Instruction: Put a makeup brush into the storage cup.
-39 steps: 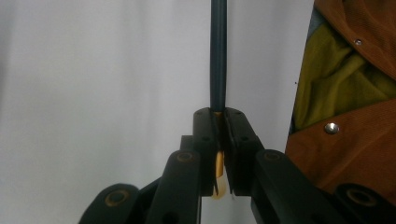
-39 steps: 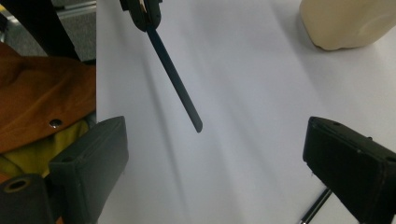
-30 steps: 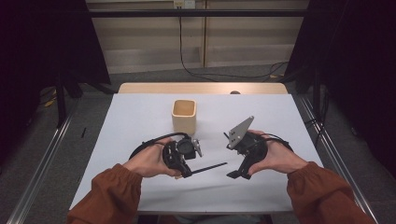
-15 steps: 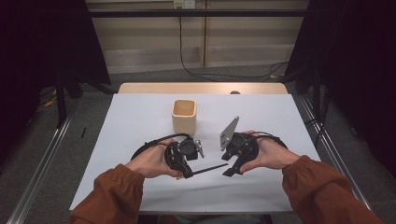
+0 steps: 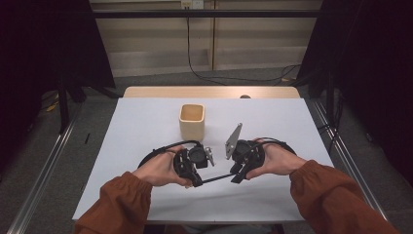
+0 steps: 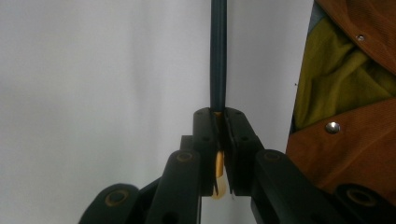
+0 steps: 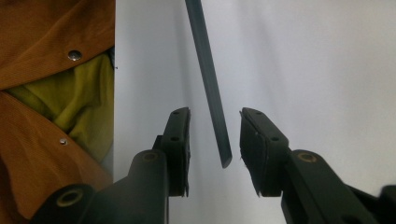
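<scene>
Now the right tongs (image 7: 214, 149) have just been closing around the free end of the dark stick (image 7: 210, 88), not yet pressing it, at lower centre of the high view, while the left tongs (image 6: 218, 135) clamp its other end, so a handover seems near.

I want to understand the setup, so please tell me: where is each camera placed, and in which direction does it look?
High view: above the person's side, looking forward and down on the table; both hands, sleeves, left gripper and right gripper, wooden cup.
Left gripper view: rides the left gripper, looking along jaws shut on a dark rod; jacket at right.
Right gripper view: rides the right gripper, whose jaws have just been closing around the rod's free end, not yet pressing; jacket at left.
Shared: the rod.
</scene>
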Demonstrator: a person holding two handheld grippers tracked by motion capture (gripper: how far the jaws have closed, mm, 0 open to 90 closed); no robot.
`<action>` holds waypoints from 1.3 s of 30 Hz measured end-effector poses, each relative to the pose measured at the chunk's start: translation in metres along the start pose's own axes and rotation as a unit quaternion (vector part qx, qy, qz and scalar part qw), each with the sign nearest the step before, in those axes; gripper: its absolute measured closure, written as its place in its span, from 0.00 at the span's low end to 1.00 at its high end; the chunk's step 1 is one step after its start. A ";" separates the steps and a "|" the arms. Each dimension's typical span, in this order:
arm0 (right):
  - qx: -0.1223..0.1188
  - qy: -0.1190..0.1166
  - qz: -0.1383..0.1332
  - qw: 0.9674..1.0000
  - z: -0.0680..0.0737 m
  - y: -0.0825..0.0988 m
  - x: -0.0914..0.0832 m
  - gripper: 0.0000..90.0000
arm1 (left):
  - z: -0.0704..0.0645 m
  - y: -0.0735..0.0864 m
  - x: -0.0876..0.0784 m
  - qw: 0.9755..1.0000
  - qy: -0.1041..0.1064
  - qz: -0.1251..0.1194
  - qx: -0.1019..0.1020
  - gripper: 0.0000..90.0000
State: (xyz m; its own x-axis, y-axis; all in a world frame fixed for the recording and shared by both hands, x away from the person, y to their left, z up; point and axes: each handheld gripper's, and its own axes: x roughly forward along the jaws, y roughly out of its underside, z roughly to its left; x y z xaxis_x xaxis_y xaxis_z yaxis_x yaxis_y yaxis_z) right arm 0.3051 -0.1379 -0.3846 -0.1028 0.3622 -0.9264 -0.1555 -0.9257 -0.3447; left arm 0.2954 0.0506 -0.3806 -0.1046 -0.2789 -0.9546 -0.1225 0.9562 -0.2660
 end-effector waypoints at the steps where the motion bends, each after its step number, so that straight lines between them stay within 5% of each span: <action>1: 0.000 0.002 0.000 1.000 0.000 -0.001 0.000 0.71 | -0.001 0.000 0.001 1.000 0.001 -0.001 -0.002 0.94; 23: -0.016 -0.003 -0.003 1.000 0.001 -0.007 0.009 0.91 | 0.000 0.000 -0.002 1.000 0.001 -0.002 0.010 0.94; 33: -0.041 -0.009 0.001 0.999 0.005 -0.005 0.011 0.95 | 0.000 0.000 -0.001 1.000 0.002 -0.002 0.018 0.93; 39: -0.033 -0.015 0.000 0.999 0.004 -0.003 0.010 0.95 | 0.001 0.004 0.000 1.000 0.000 -0.027 0.012 0.92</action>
State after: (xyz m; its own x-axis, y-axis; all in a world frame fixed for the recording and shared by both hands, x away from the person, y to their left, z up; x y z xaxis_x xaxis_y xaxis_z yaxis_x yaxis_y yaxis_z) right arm 0.3006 -0.1306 -0.3922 -0.1320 0.3638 -0.9221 -0.0911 -0.9307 -0.3542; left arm 0.2956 0.0546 -0.3816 -0.0981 -0.3297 -0.9390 -0.1049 0.9417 -0.3197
